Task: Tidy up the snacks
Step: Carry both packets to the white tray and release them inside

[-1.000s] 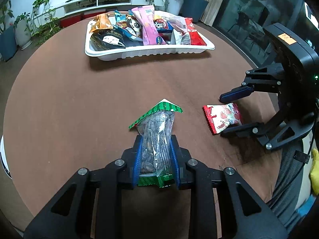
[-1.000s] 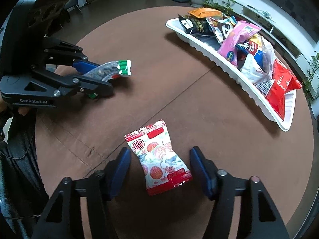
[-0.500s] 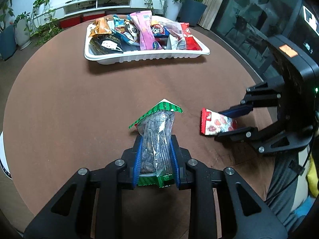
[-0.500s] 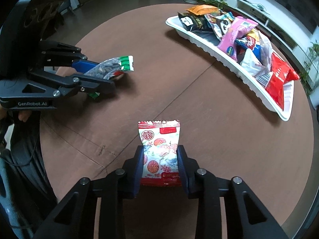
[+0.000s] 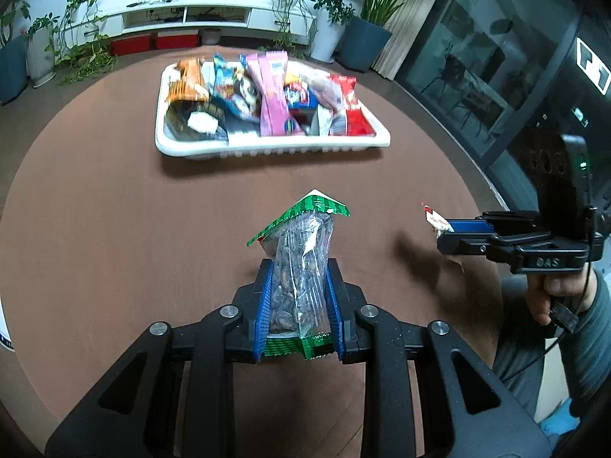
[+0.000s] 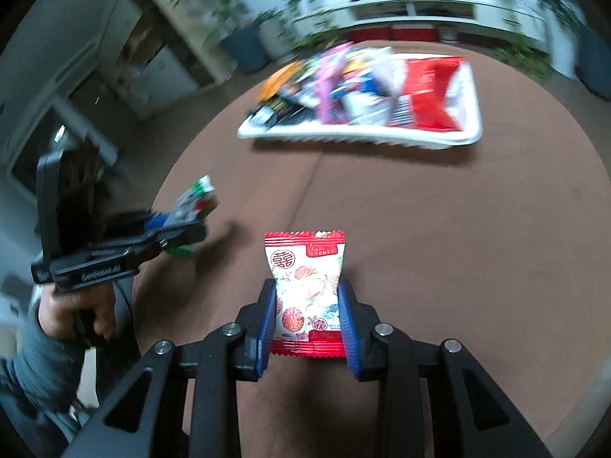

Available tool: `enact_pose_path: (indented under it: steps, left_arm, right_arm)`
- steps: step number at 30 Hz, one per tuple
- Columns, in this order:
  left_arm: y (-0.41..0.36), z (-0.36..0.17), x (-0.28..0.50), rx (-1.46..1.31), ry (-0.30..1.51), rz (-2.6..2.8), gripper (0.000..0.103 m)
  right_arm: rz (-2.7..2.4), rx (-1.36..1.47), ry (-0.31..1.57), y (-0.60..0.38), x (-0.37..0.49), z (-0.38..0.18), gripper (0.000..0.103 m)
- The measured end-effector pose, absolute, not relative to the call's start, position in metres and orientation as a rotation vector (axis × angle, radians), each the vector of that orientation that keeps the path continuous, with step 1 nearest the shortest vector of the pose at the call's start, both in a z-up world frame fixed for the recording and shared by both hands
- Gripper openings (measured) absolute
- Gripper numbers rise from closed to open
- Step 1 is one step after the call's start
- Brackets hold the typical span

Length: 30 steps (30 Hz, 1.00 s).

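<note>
Seed packet (image 5: 299,274), clear, green-edged

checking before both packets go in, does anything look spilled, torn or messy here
Nothing looks spilled or torn. The snacks in the white tray are heaped and overlapping rather than lined up. The left gripper holds the seed packet and the right gripper holds the red-and-white packet, both seemingly intact.

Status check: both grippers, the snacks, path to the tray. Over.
Left gripper shut on seed packet. Right gripper shut on red-and-white candy packet. White tray ahead, crowded with snacks. Bare table between.
</note>
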<state>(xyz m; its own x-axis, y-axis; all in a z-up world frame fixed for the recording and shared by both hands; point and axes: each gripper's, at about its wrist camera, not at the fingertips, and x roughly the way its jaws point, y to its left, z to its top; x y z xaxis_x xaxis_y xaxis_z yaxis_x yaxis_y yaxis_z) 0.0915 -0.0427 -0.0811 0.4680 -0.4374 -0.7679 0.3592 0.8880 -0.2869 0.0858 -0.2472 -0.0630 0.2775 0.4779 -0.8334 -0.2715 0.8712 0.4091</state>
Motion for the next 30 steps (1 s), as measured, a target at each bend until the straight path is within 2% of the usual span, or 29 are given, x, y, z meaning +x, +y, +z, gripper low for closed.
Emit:
enact_pose_path:
  steps: [7, 16, 21, 30]
  left_arm:
    - [-0.042, -0.047, 0.134, -0.100, 0.904, -0.473, 0.024]
    - [-0.051, -0.011, 0.208, -0.079, 0.852, -0.424, 0.024]
    - [-0.059, -0.014, 0.244, -0.078, 0.860, -0.403, 0.024]
    - [-0.067, -0.050, 0.275, -0.077, 0.903, -0.371, 0.024]
  right_arm:
    - [0.376, 0.297, 1.120, -0.286, 0.121, -0.043, 0.033]
    - [0.316, 0.369, 0.996, -0.288, 0.203, -0.003, 0.033]
    - [0.314, 0.366, 1.006, -0.267, 0.249, -0.007, 0.033]
    - [0.274, 0.334, 1.062, -0.246, 0.297, -0.042, 0.033]
